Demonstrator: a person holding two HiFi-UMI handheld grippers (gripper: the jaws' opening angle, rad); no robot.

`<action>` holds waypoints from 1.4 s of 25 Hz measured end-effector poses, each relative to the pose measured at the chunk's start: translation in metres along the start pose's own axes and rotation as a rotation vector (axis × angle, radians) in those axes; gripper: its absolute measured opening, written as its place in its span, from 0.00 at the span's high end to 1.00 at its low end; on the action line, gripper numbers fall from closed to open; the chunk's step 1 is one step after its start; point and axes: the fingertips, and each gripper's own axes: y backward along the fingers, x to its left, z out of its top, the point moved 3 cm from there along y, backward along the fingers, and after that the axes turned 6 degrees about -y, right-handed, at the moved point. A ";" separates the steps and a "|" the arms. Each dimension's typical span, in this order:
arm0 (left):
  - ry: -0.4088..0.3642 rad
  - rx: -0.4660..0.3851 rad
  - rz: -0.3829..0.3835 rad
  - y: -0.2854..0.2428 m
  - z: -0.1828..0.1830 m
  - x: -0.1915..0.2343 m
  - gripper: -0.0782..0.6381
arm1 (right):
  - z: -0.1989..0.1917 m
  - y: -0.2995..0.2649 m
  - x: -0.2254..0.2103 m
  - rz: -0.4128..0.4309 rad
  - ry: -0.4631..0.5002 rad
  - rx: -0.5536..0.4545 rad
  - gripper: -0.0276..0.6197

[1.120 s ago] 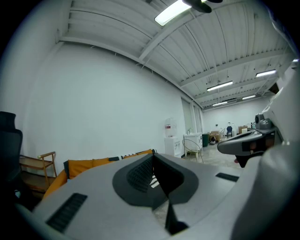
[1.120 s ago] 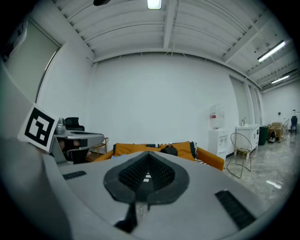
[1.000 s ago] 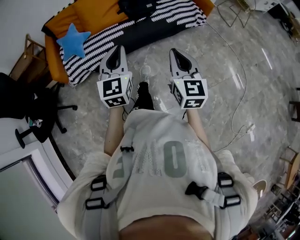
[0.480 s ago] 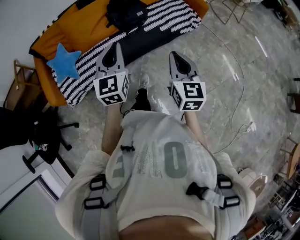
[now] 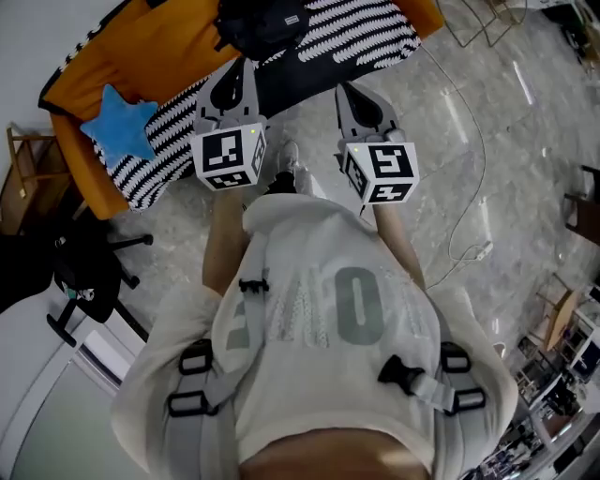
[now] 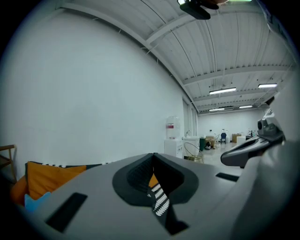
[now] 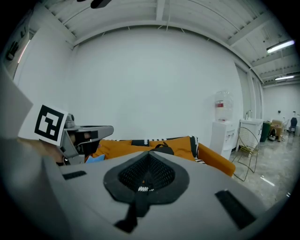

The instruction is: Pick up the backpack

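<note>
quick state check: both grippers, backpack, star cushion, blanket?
left gripper: shut, empty, short of the sofa.
right gripper: shut, empty.
backpack: lying on the sofa, not held, clear of both grippers.
star cushion: lying flat on the sofa, untouched.
striped blanket: spread over the sofa seat, under the backpack.

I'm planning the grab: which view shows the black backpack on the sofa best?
The head view: the backpack lies on the orange sofa, seen from above, nearly whole. The right gripper view shows only its top edge over the jaws. The left gripper view shows sofa and striped blanket, no backpack.
</note>
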 end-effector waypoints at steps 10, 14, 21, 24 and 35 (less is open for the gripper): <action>0.025 0.008 0.042 -0.058 -0.017 0.067 0.86 | 0.025 -0.086 0.010 0.064 0.039 -0.080 0.95; 0.003 -0.012 0.054 -0.063 -0.010 0.077 0.86 | 0.025 -0.099 0.003 0.051 0.022 -0.066 0.95; -0.021 -0.030 0.110 -0.068 -0.003 0.086 0.86 | 0.033 -0.127 -0.011 0.082 0.018 -0.073 0.95; -0.037 -0.032 0.174 -0.074 0.001 0.090 0.86 | 0.049 -0.143 -0.022 0.119 0.046 -0.103 0.95; -0.032 -0.036 0.359 -0.128 0.016 0.078 0.86 | 0.094 -0.194 -0.091 0.237 0.090 -0.128 0.95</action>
